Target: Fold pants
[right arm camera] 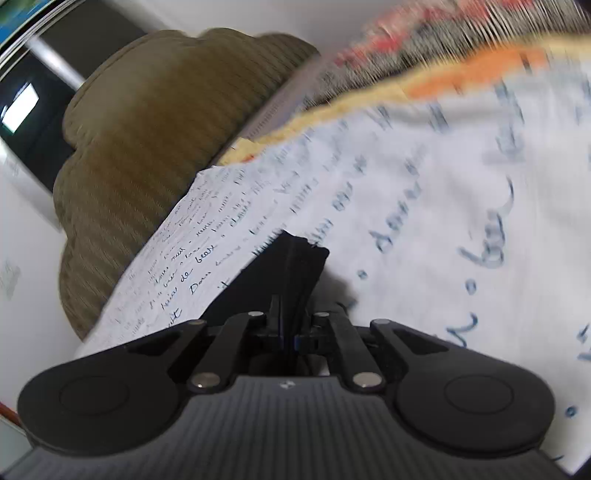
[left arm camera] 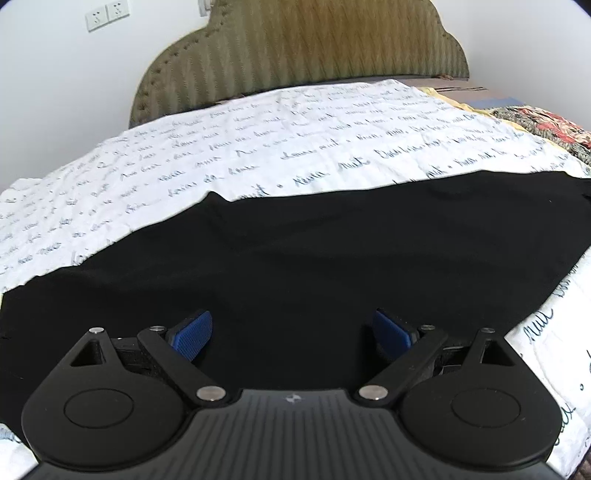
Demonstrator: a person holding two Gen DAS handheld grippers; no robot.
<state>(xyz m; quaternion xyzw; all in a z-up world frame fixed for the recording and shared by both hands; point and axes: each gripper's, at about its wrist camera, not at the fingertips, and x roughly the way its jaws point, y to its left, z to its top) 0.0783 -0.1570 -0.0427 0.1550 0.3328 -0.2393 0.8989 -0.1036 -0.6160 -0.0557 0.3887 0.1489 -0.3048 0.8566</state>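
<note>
Black pants point(left arm camera: 332, 240) lie flat as one broad dark panel across the script-printed bedsheet point(left arm camera: 258, 140), headboard point(left arm camera: 303, 48) beyond. Likely a lengthwise fold is already in; crosswise folds appear left to do. Right gripper point(right arm camera: 291, 332) clamps a bunched end of the cloth, view blurred. Left gripper point(left arm camera: 293, 332) hovers over the fabric, jaws wide, holding nothing.

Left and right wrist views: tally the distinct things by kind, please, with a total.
Black pants: 1
White sheet with blue script: 1
Olive padded headboard: 1
Patterned red and dark blanket: 1
Wall sockets: 2
Grippers: 2, left gripper open, right gripper shut on the pants
Total: 8
</note>
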